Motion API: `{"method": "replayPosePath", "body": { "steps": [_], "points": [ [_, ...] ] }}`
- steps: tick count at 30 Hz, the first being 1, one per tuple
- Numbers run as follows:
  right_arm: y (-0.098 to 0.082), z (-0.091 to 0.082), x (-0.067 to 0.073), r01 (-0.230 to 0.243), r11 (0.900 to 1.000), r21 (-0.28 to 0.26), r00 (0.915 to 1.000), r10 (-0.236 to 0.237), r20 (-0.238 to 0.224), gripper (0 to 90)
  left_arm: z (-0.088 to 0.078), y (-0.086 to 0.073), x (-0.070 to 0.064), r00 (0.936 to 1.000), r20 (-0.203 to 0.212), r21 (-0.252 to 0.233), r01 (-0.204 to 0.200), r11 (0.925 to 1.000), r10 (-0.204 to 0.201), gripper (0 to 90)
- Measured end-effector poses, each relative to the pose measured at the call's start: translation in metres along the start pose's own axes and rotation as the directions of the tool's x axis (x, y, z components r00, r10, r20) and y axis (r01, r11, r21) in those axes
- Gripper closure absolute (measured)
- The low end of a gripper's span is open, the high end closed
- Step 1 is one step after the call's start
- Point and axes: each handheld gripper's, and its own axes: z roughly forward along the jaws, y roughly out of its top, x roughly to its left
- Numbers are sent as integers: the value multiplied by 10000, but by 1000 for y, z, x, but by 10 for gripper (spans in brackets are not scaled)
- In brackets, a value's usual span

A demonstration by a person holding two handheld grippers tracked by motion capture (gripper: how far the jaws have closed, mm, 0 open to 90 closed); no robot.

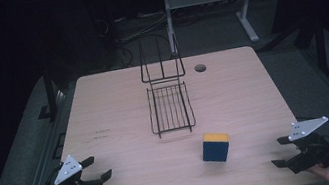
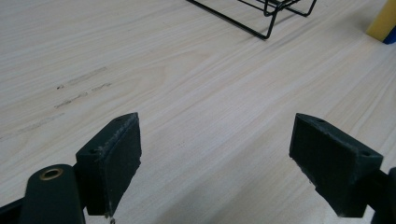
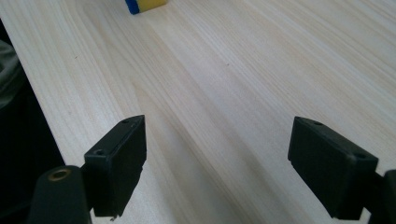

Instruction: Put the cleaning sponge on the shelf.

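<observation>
Left gripper (image 1: 98, 167) low over the near left corner of the worktop (image 1: 121, 120), jaws wide apart, nothing between them. Right gripper (image 1: 280, 152) near the right front edge, jaws likewise spread and empty. Blue block with yellow top (image 1: 215, 147) upright on the wood between the two, nearer the right one, untouched. Black wire rack (image 1: 170, 107) just beyond the block, toward mid-worktop.

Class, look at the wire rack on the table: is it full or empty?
Empty. The rack shows bare wood through its wires; the block sits outside it.
</observation>
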Motion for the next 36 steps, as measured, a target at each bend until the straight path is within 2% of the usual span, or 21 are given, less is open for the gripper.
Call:
{"method": "replayPosePath", "body": {
  "steps": [5,10,16,21,36],
  "points": [
    [6,-1,3,196,9998,61,9998,-195,-27,188,0,1,-1,9999,2,9,-121,9999,121,163],
    [14,0,6,425,9991,44,9990,-424,-110,187,-1,1,0,10000,-7,-20,-30,10000,30,162],
    [32,4,12,928,9956,83,9955,-926,-216,187,-1,1,-1,10000,-12,-56,-63,10000,63,163],
    [40,6,13,1009,9948,101,9944,-1006,-328,187,-1,0,-1,9999,10,22,-107,9999,107,163],
    [68,22,21,1672,9857,217,9842,-1656,-621,185,0,0,-2,9999,29,30,-137,9999,137,163]
  ]
}}
